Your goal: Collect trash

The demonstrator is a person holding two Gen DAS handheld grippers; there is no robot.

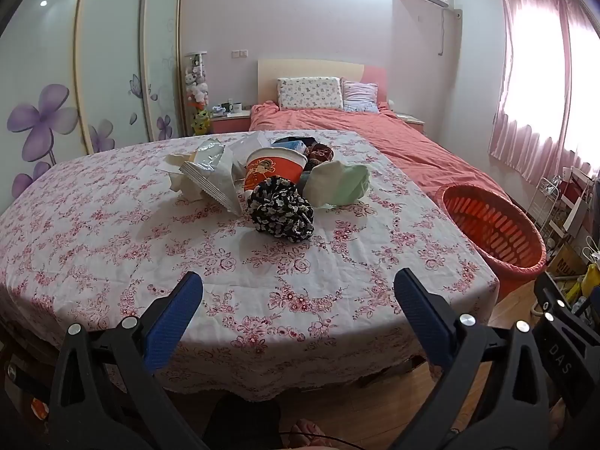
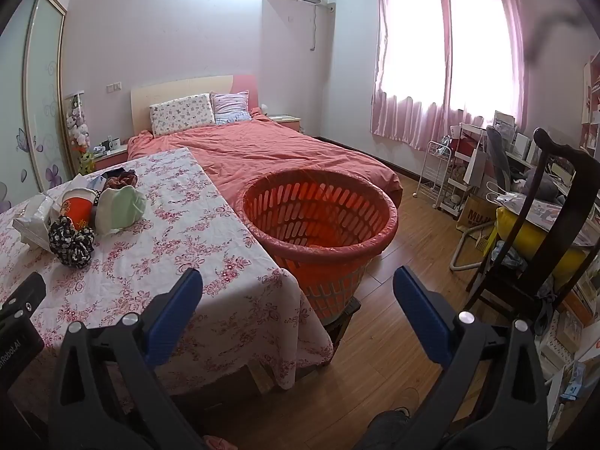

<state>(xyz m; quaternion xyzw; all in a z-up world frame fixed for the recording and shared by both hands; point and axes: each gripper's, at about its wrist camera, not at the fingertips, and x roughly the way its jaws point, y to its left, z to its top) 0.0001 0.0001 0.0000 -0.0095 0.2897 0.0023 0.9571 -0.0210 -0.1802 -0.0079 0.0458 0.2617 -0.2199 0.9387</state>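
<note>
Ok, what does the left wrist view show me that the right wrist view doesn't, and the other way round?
Left wrist only: the table head-on, with the silver wrapper and crumpled paper plainly shown, and the open left gripper.

Right wrist only: the orange basket's whole rim and inside, the dark chair, the cluttered shelves, and the open right gripper.

Both: the orange cup, black floral cloth, green item, the basket and the bed.

Ahead of my left gripper (image 1: 298, 292) the table (image 1: 112, 247) lies bare up to the trash pile (image 1: 270, 183). Nothing blocks the basket (image 2: 318, 221) ahead of my right gripper (image 2: 298, 292).
</note>
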